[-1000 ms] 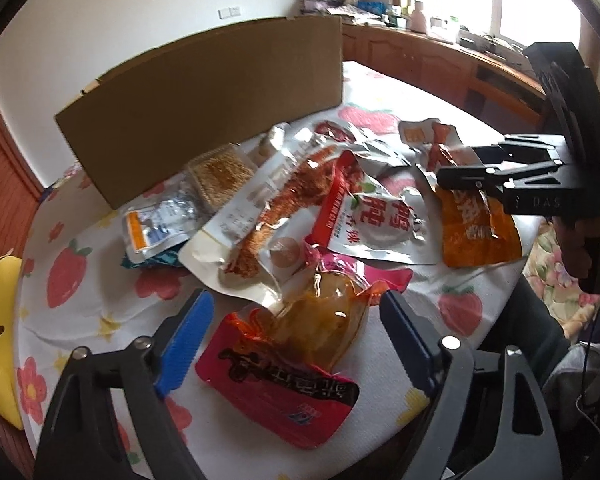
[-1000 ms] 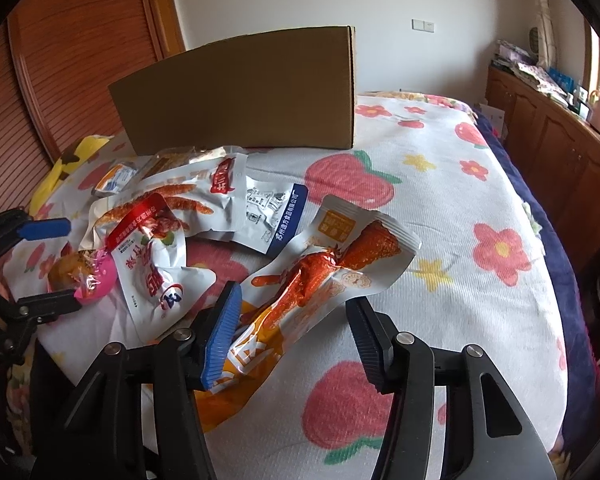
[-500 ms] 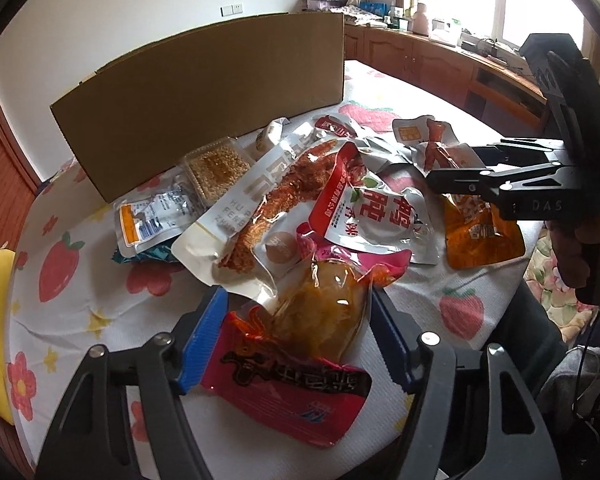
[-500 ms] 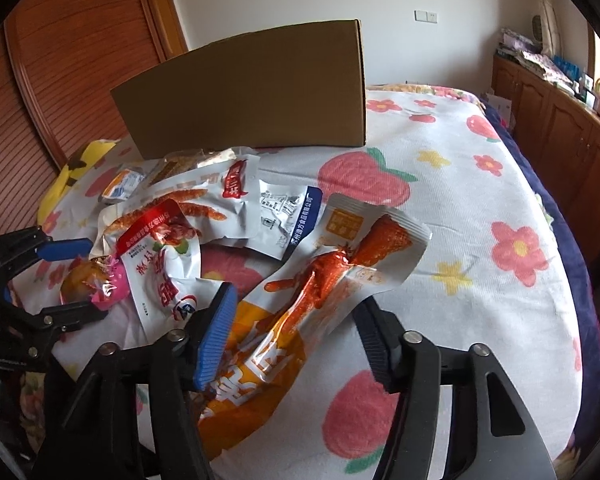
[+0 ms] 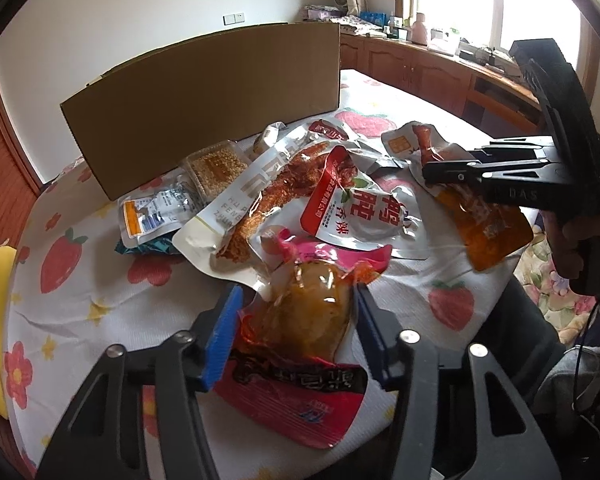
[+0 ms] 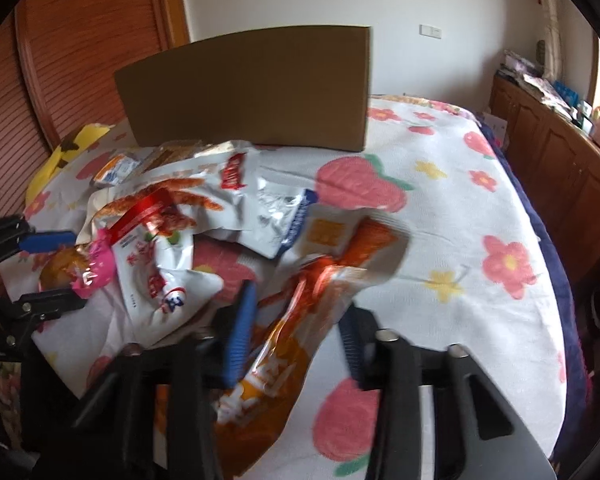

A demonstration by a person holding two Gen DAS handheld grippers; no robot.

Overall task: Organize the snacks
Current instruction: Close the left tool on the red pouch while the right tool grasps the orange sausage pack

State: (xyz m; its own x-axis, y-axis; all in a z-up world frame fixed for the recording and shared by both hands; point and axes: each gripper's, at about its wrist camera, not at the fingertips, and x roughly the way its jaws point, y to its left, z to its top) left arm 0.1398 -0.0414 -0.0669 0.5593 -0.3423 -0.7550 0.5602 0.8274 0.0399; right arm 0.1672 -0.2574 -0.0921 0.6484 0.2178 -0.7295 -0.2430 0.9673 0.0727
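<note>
left gripper (image 5: pixel 296 320): your jaws just closed in, squeezing the red chicken pouch (image 5: pixel 300 356), lower centre
right gripper (image 6: pixel 296 320): your jaws just pinched the orange drumstick pouch (image 6: pixel 300 320)

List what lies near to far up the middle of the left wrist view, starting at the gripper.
Left gripper → red packet with the yellow-brown snack, between the fingers → pink wrapper → long clear packet of crumbed snack → cardboard box → wall socket.
</note>
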